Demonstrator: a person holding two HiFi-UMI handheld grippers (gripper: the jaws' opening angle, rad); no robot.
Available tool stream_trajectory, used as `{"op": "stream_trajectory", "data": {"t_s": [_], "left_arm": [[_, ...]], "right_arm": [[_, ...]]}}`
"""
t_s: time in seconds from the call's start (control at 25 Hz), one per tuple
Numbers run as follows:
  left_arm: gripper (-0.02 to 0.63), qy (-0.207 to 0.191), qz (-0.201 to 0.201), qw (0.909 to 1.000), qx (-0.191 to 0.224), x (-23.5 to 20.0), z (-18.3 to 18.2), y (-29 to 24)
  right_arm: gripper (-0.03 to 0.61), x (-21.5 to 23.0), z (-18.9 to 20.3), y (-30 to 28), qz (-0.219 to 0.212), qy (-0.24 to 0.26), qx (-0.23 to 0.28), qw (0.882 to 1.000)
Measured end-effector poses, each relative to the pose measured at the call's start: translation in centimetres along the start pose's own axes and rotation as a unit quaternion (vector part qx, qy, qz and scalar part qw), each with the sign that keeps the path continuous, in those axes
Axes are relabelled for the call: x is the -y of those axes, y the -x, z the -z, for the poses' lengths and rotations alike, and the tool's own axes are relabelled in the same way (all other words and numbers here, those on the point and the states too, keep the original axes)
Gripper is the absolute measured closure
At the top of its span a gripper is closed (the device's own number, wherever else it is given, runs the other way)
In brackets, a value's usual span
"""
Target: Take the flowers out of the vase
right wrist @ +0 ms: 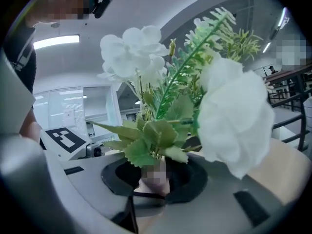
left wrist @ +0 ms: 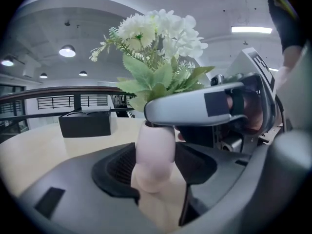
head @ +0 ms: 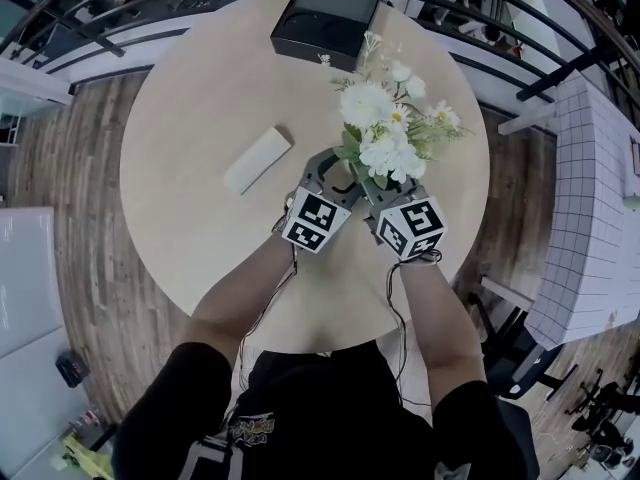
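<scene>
White flowers (head: 385,133) with green leaves stand in a small pale pink vase (left wrist: 155,155) on the round table (head: 200,98). My left gripper (head: 340,176) is shut on the vase body, which sits between its black pads in the left gripper view (left wrist: 156,172). My right gripper (head: 378,186) reaches in from the right at the vase mouth. One of its grey fingers (left wrist: 195,104) crosses just above the lip. In the right gripper view its jaws (right wrist: 155,177) stand around the flower stems (right wrist: 156,155). Leaves hide whether the pads press on them.
A black box (head: 325,23) rests at the table's far edge, also in the left gripper view (left wrist: 85,123). A flat white block (head: 257,160) lies left of the grippers. A dark railing (head: 500,8) runs behind the table, and a white tiled counter (head: 600,198) stands to the right.
</scene>
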State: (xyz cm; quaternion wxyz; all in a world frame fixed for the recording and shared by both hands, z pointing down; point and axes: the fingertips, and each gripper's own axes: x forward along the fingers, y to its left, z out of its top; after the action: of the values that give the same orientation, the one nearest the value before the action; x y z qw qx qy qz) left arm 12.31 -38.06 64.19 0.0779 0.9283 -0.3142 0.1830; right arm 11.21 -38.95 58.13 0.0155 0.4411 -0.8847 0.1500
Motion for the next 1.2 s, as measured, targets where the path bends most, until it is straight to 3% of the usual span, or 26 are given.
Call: {"op": "stream_trajectory", "data": {"t_s": [0.6,1.2], "left_arm": [[0.36,0.001,0.002,1.0,-0.006,-0.2,0.3,-0.1],[0.359,0.004,-0.006,0.9996,-0.027,-0.2,0.5,-0.1]], "right_arm": [[0.5,-0.2,-1.1,0.2,0.005,0.009,0.005,1.0],[0.506,-0.7,-7.1,2.9,0.015,-0.025,0.048,0.998]]}}
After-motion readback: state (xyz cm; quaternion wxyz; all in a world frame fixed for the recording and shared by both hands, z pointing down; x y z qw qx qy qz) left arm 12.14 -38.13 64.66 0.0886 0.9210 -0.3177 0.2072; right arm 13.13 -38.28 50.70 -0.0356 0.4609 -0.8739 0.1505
